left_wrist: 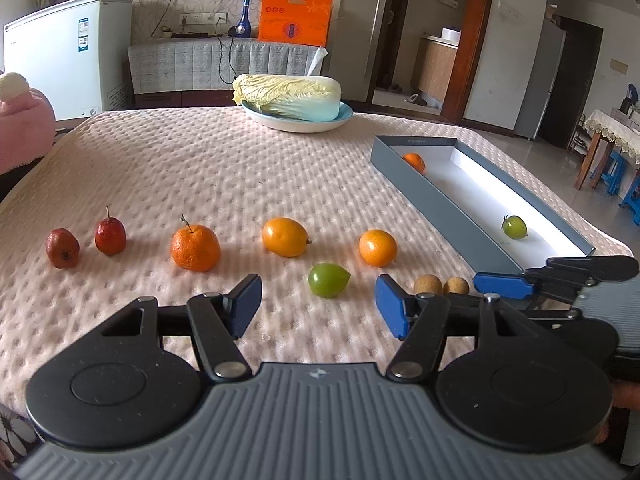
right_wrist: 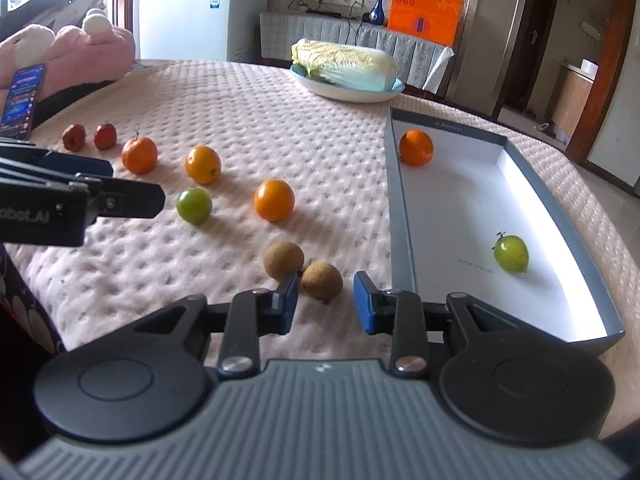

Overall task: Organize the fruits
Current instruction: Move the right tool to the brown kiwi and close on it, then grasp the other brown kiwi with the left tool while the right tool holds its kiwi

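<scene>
The right gripper is narrowed but not clenched: a small brown fruit sits just ahead between its jaws, with a gap at the right pad, probably lined up for picking. The grey tray lies to its right (one orange and one green fruit already inside). The left gripper is released and empty, with a green fruit ahead. The bumpy pink cloth covers the table in a living room

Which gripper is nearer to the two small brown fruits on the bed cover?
The right. The right gripper has the nearer brown fruit just ahead of its jaws. The left gripper sits further left, behind the green fruit.
</scene>
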`<state>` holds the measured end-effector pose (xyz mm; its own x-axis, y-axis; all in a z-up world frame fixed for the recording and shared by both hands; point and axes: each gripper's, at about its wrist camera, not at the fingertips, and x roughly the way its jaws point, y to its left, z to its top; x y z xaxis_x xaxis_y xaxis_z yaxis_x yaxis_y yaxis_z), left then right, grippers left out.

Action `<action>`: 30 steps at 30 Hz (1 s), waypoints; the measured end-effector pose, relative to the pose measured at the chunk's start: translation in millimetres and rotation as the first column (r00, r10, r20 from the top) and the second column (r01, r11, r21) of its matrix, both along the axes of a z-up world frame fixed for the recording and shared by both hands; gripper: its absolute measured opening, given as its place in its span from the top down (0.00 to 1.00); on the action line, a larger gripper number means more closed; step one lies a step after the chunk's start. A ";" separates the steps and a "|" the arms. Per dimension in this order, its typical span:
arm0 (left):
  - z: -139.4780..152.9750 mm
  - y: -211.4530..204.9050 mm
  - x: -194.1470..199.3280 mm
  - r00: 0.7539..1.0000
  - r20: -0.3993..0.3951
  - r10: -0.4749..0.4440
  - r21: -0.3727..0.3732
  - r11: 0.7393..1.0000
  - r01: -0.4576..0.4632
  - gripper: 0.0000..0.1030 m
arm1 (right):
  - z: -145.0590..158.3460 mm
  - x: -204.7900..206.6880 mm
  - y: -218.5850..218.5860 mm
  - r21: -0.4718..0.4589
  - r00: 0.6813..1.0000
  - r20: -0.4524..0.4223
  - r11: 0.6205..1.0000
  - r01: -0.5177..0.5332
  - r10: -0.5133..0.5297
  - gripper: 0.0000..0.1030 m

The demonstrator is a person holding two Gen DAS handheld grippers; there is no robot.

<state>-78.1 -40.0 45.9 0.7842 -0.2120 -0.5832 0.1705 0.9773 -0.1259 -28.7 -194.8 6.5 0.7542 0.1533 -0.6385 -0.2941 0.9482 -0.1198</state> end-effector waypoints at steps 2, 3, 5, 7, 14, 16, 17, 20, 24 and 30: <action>-1.0 -0.1 0.8 1.000 -0.003 -0.001 0.004 1.000 0.001 0.34 | -1.9 2.8 2.3 -0.009 1.000 -0.003 1.000 0.003 -0.003 0.68; -1.7 -0.2 1.4 1.000 -0.005 0.000 0.004 1.000 0.000 0.34 | -2.4 4.1 3.1 -0.014 1.000 -0.004 1.000 0.006 -0.006 0.69; -2.8 -0.4 2.7 1.000 -0.009 0.001 0.006 1.000 -0.001 0.33 | -2.7 6.7 4.4 -0.016 1.000 -0.005 1.000 0.006 -0.007 0.69; -2.7 -0.5 3.0 1.000 -0.008 0.001 0.006 1.000 -0.001 0.33 | -3.2 7.6 5.5 -0.018 1.000 -0.006 1.000 0.005 -0.005 0.69; 1.4 0.3 2.8 1.000 0.011 -0.005 -0.010 1.000 0.005 0.29 | -4.8 8.4 9.2 -0.021 1.000 -0.004 1.000 -0.001 0.001 0.69; 2.8 0.1 1.7 1.000 0.017 -0.009 -0.012 1.000 0.009 0.28 | -5.0 8.3 9.8 -0.024 1.000 -0.002 1.000 -0.001 0.001 0.72; 3.8 0.4 1.3 1.000 0.020 -0.011 -0.014 1.000 0.011 0.28 | -4.9 8.1 10.1 -0.027 1.000 0.000 1.000 0.000 0.000 0.73; 4.7 1.9 0.5 1.000 0.025 -0.010 -0.016 1.000 0.010 0.28 | -4.1 7.6 9.6 -0.023 1.000 -0.001 1.000 0.001 -0.001 0.74; 4.0 1.8 1.5 1.000 0.021 -0.009 -0.018 1.000 0.009 0.28 | -1.9 4.1 9.3 -0.013 1.000 -0.009 1.000 -0.020 0.019 0.74; 1.4 -7.0 2.5 0.999 0.022 -0.027 -0.005 1.000 0.027 0.28 | 7.0 -5.2 2.7 0.021 0.999 -0.012 0.998 -0.053 0.053 0.74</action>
<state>-75.6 -46.9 47.3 0.7908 -0.2364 -0.5646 0.2000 0.9716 -0.1267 -33.9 -192.1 13.5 0.7364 0.2061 -0.6444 -0.3454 0.9335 -0.0962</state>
